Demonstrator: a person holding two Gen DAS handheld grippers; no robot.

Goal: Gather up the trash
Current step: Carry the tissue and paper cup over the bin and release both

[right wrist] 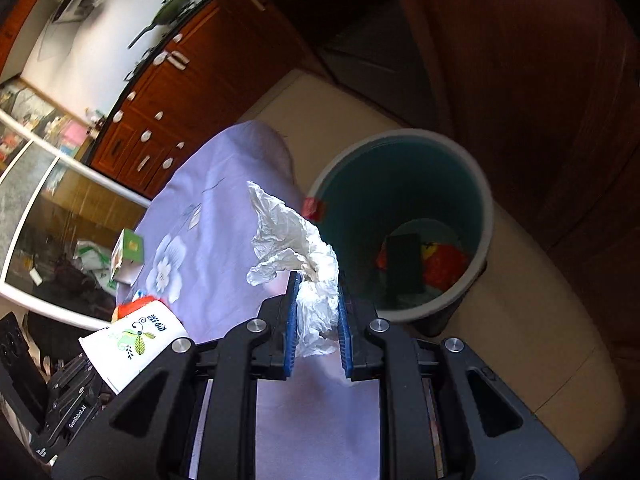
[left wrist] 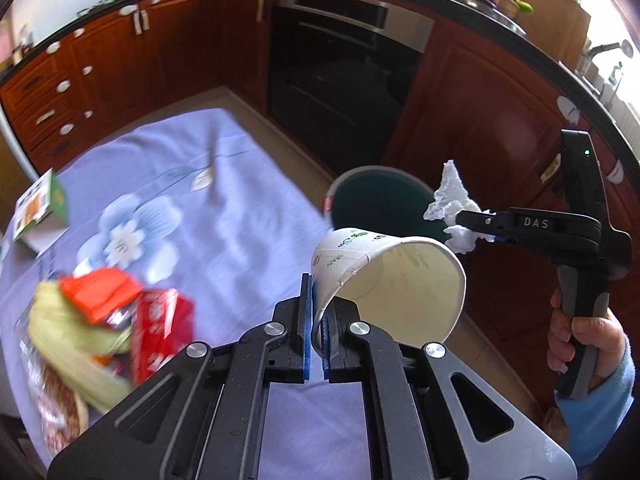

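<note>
My left gripper [left wrist: 317, 320] is shut on the rim of a white paper cup [left wrist: 384, 276], which lies tilted with its mouth facing right, over the table's edge. The same cup [right wrist: 132, 344] shows at lower left in the right wrist view. My right gripper [right wrist: 318, 316] is shut on a crumpled white tissue [right wrist: 296, 236]; in the left wrist view that gripper [left wrist: 476, 222] holds the tissue [left wrist: 450, 196] beside the bin's rim. The grey bin [right wrist: 486, 204] with a green inside stands on the floor next to the table and holds red and dark trash [right wrist: 440, 264].
A lilac flowered tablecloth [left wrist: 224, 216] covers the table. On it lie red wrappers [left wrist: 152, 320], a yellowish packet [left wrist: 68, 332] and a small green-and-white box [left wrist: 40, 208]. Wooden cabinets [left wrist: 132, 64] and a black oven [left wrist: 340, 68] stand behind. A hand in a blue sleeve [left wrist: 600, 400] holds the right gripper.
</note>
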